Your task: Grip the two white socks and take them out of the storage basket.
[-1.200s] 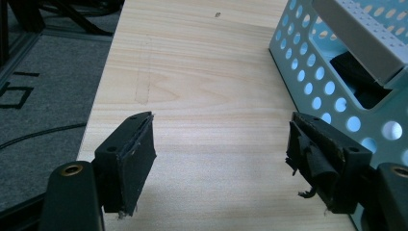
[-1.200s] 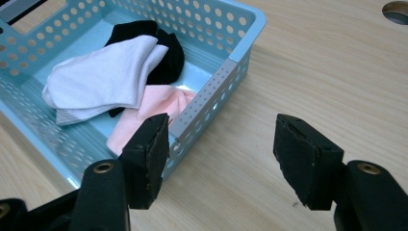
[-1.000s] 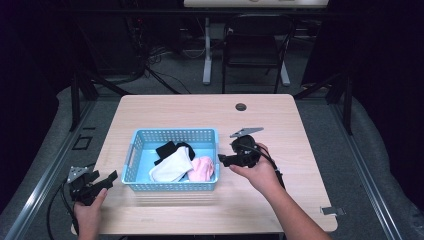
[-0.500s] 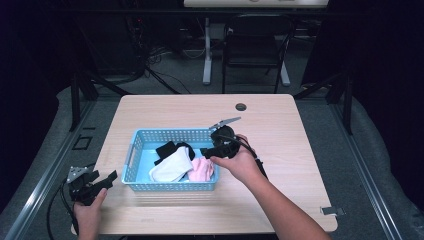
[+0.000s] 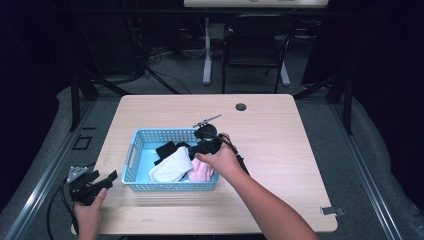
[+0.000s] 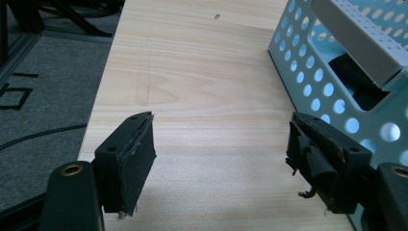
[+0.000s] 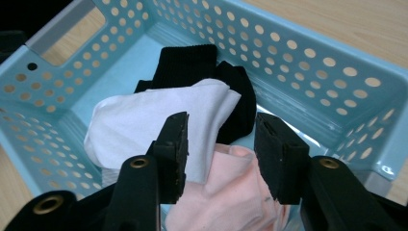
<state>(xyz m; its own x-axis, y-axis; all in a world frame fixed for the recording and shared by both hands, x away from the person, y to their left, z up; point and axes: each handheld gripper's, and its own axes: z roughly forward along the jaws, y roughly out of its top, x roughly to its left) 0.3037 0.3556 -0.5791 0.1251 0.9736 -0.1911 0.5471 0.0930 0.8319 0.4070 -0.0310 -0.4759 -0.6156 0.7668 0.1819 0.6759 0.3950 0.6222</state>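
While the right gripper (image 5: 200, 148) hangs over the blue basket (image 5: 131, 150) on the table (image 5: 280, 130), the left gripper (image 5: 92, 184) waits at the table's edge. Its jaws stand wide, holding nothing. Between the right gripper's half-open jaws lie a white sock (image 7: 144, 125), a pink sock (image 7: 226, 192) and a black sock (image 7: 192, 62). Nothing looks picked yet.
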